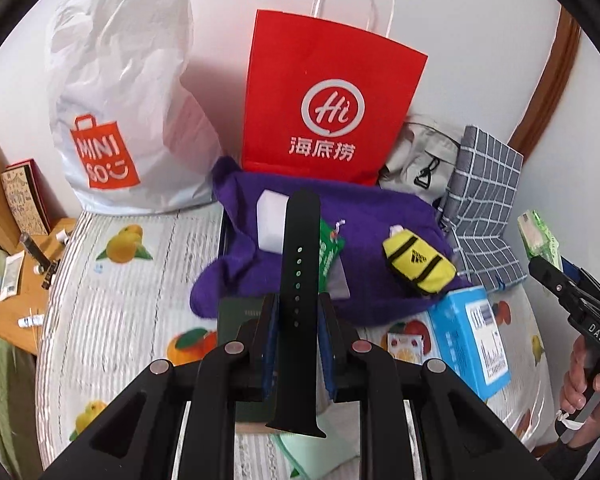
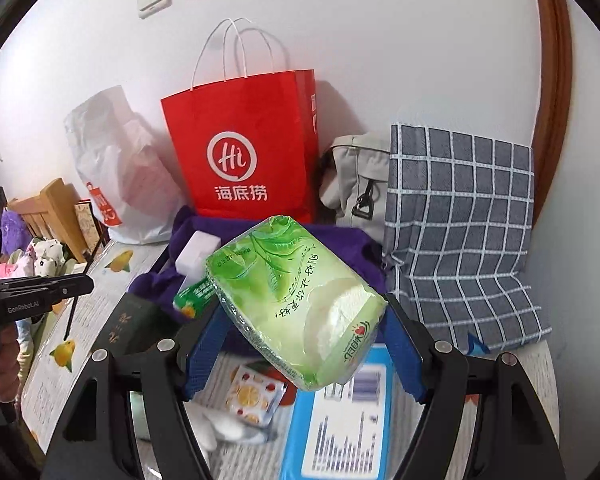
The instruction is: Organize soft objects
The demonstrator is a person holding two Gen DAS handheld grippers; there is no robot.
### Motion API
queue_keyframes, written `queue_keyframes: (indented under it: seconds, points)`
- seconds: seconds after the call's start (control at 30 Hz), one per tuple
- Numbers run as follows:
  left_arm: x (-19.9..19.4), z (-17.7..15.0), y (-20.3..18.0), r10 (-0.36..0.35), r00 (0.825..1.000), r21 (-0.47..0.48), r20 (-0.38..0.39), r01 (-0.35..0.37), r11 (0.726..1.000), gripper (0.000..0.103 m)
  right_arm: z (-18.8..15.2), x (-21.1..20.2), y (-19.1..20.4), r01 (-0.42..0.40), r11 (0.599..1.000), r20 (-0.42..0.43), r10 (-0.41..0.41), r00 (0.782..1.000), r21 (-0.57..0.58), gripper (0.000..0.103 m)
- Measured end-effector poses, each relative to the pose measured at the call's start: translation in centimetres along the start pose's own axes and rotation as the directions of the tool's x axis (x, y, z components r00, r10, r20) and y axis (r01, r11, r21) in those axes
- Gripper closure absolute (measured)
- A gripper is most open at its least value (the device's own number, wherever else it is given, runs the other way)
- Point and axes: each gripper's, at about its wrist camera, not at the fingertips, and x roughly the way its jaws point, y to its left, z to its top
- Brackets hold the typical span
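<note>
My left gripper (image 1: 298, 312) is shut on a black watch strap (image 1: 299, 248) and holds it upright above the bed. My right gripper (image 2: 304, 320) is shut on a green tissue pack (image 2: 296, 304), lifted above the bed; the pack also shows at the right edge of the left wrist view (image 1: 538, 236). A purple plush cloth (image 1: 364, 216) lies ahead with a white block (image 1: 272, 220), a green packet (image 1: 330, 252) and a small yellow pouch (image 1: 418, 264) on it. A red paper bag (image 1: 332, 96) stands open behind it against the wall.
A white Miniso plastic bag (image 1: 120, 92) stands left of the red bag. A grey bag (image 1: 424, 156) and a checked grey cushion (image 1: 484, 200) lie right. A blue box (image 1: 472, 336) and a dark green box (image 1: 240, 320) sit near on the fruit-print bedsheet (image 1: 132, 288). A wooden bedside table (image 1: 20, 288) stands left.
</note>
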Motion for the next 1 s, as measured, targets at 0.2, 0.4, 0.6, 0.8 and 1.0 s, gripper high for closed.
queue_keyframes:
  seconds: [0.2, 0.4, 0.6, 0.8, 1.0]
  points:
    - [0.7, 1.9, -0.2, 0.005, 1.0, 0.006, 0.011, -0.005, 1.0, 0.085, 2.0, 1.7, -0.3, -0.009, 1.0, -0.001, 0.009, 1.0, -0.007, 0.029]
    - [1.3, 3.1, 0.2, 0.004, 1.0, -0.012, 0.016, -0.004, 1.0, 0.085, 4.9, 3.2, -0.3, -0.041, 0.999, 0.02, 0.041, 0.999, -0.012, 0.029]
    - [2.6, 4.3, 1.0, 0.017, 1.0, -0.039, 0.0, -0.017, 0.999, 0.085, 6.6, 5.6, -1.0, -0.066, 0.998, 0.035, 0.066, 0.997, 0.004, 0.029]
    - [4.8, 5.3, 0.5, 0.018, 1.0, -0.042, -0.014, -0.019, 0.999, 0.085, 5.5, 9.6, -2.6, -0.085, 0.995, -0.016, 0.086, 0.996, 0.053, 0.029]
    - [8.7, 6.7, 0.0, 0.023, 0.999, -0.064, -0.036, -0.026, 0.998, 0.085, 5.3, 12.3, -3.4, -0.074, 0.995, -0.055, 0.078, 0.995, 0.061, 0.029]
